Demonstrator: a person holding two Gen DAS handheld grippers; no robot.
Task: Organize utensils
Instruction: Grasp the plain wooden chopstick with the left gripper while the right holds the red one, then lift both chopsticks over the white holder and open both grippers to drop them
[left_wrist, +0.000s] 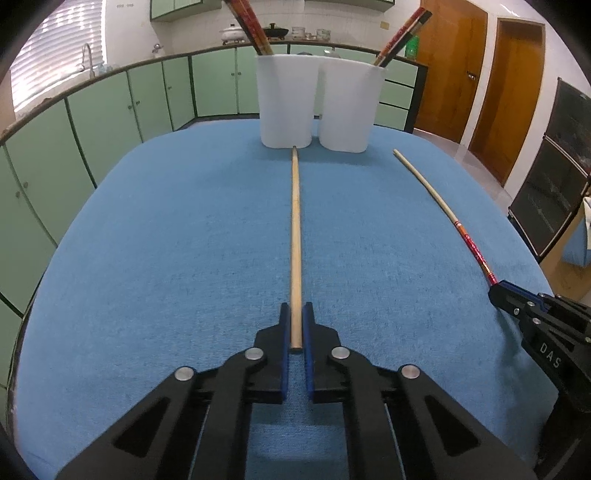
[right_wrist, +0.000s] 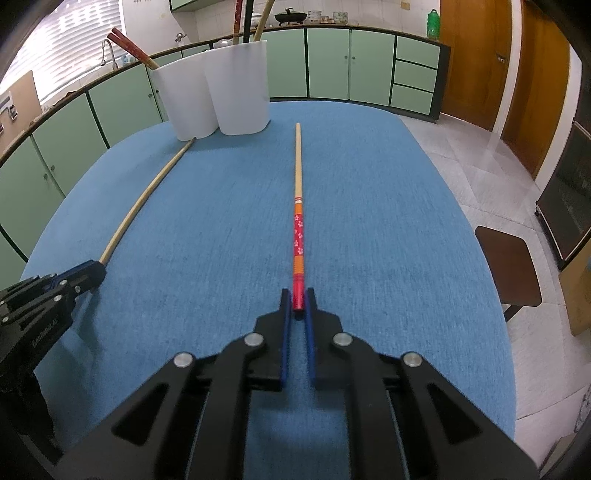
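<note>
My left gripper (left_wrist: 295, 312) is shut on the near end of a plain wooden chopstick (left_wrist: 295, 236), which points straight at the left white cup (left_wrist: 286, 101). My right gripper (right_wrist: 298, 295) is shut on the red end of a red-and-orange patterned chopstick (right_wrist: 298, 206), which points past the right white cup (right_wrist: 240, 88). Both chopsticks lie low along the blue tablecloth (left_wrist: 166, 240). Each cup holds other chopsticks (left_wrist: 251, 26) sticking up. The right gripper also shows in the left wrist view (left_wrist: 496, 291), and the left one in the right wrist view (right_wrist: 98, 269).
The two white cups stand side by side at the table's far edge. Green cabinets (left_wrist: 110, 110) run behind the table. A brown stool (right_wrist: 508, 266) stands on the tiled floor to the right, near wooden doors (right_wrist: 476, 55).
</note>
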